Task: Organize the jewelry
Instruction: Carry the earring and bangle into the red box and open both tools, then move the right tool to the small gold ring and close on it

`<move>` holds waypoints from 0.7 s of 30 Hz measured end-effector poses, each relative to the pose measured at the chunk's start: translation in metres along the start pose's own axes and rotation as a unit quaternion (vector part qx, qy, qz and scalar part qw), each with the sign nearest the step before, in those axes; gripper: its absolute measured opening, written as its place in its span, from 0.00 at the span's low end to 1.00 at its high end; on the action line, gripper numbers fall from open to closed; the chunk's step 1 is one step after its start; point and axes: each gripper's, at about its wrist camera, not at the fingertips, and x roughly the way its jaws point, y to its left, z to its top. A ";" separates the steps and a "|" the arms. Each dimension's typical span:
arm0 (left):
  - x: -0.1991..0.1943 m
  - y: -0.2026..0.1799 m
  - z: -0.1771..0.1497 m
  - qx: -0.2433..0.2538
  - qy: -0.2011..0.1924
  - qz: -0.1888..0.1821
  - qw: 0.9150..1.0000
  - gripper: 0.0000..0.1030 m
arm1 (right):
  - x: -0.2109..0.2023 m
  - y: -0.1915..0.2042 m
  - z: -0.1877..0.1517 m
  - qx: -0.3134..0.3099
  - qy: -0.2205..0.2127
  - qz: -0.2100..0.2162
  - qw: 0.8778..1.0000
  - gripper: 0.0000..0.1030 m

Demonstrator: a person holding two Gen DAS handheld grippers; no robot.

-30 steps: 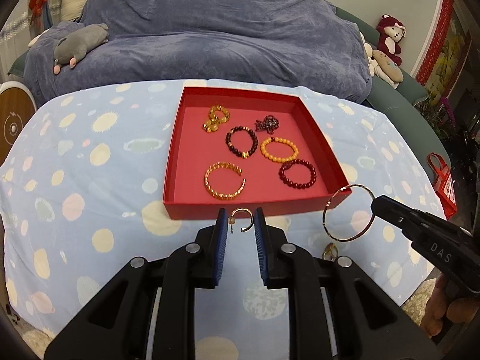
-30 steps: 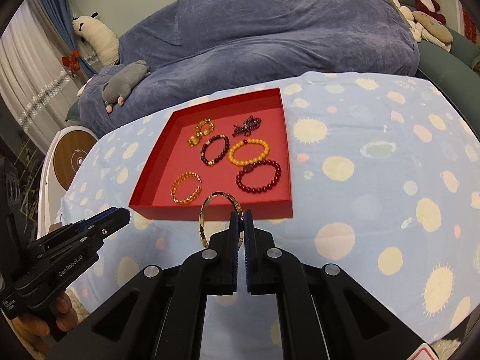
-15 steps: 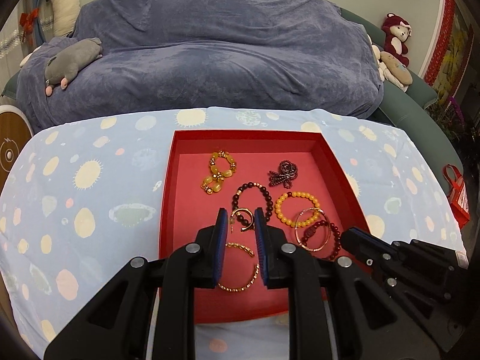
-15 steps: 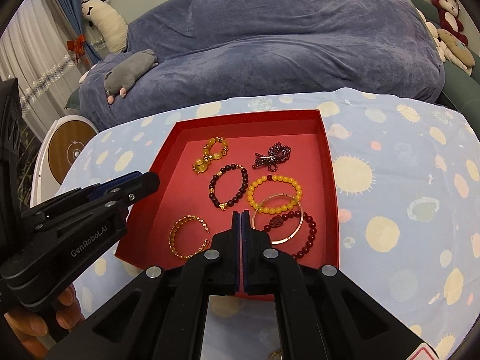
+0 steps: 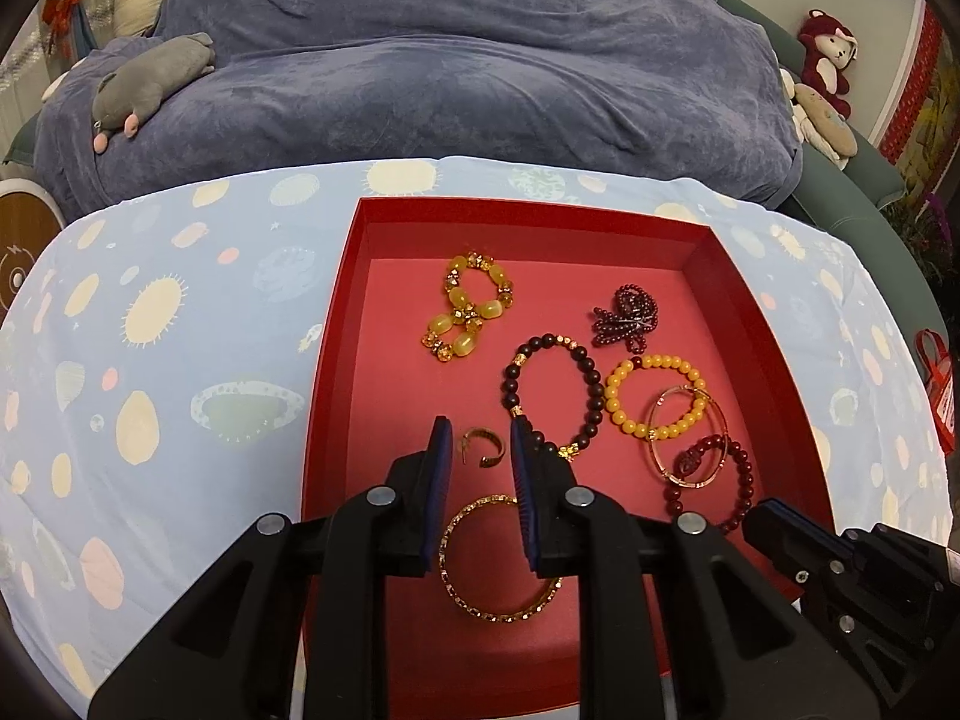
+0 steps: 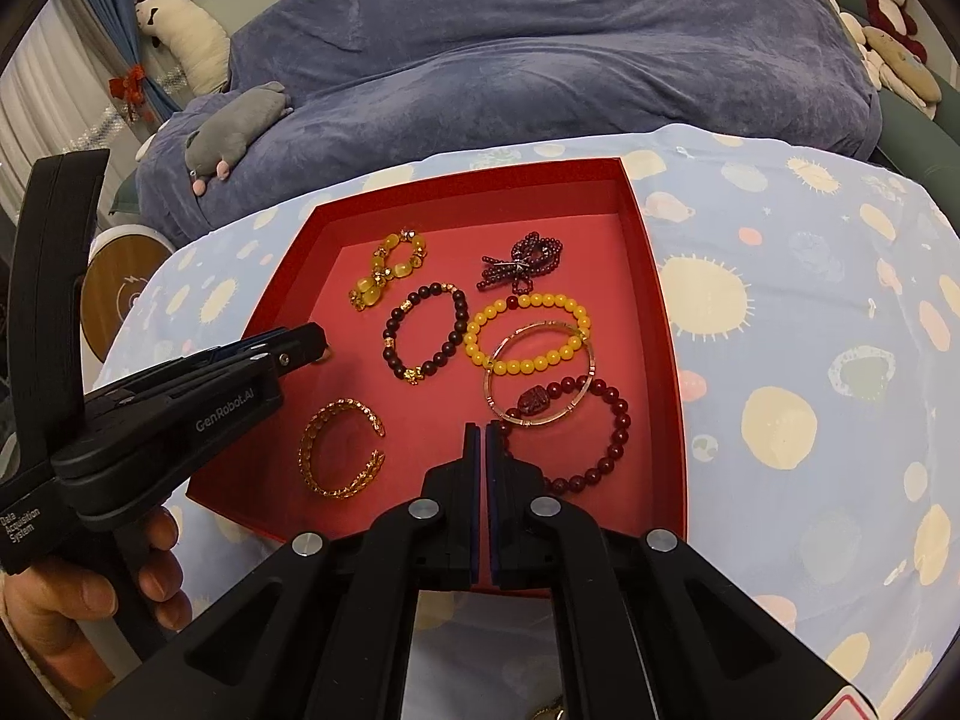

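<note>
A red tray (image 5: 336, 324) (image 6: 666, 324) on the table holds several bracelets. My left gripper (image 5: 477, 441) is open over the tray's near left; a small gold open ring (image 5: 485, 446) lies on the tray floor between its fingertips, free of the pads. A gold cuff (image 5: 498, 558) (image 6: 342, 450) lies below it. My right gripper (image 6: 485, 438) is shut and empty over the tray's near edge. Just beyond it the thin gold bangle (image 6: 540, 372) (image 5: 687, 438) rests across the yellow bead bracelet (image 6: 528, 330) and the dark red bead bracelet (image 6: 600, 438).
The table wears a light blue cloth with pale spots (image 6: 780, 360). A sofa under a blue cover (image 5: 450, 72) stands behind, with a grey plush toy (image 5: 150, 78) on it. The hand holding the left gripper (image 6: 90, 588) shows at the lower left.
My right gripper carried the thin bangle over the tray, dropped it onto the bead bracelets and drew back shut. My left gripper moved over the tray and let the small gold ring fall.
</note>
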 end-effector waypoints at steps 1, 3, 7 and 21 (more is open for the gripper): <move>0.001 0.000 -0.001 -0.001 0.003 0.000 1.000 0.22 | 0.001 0.000 0.000 0.001 0.000 -0.001 1.000 0.03; 0.002 0.000 -0.002 -0.003 0.002 0.006 1.000 0.32 | 0.000 -0.001 -0.001 0.004 -0.001 -0.002 1.000 0.03; -0.002 0.001 -0.003 -0.004 -0.006 0.016 1.000 0.47 | -0.001 -0.003 -0.002 0.008 -0.002 -0.005 1.000 0.06; -0.039 -0.013 -0.021 0.007 -0.020 0.011 1.000 0.48 | -0.032 -0.009 -0.010 0.010 -0.020 -0.009 1.000 0.08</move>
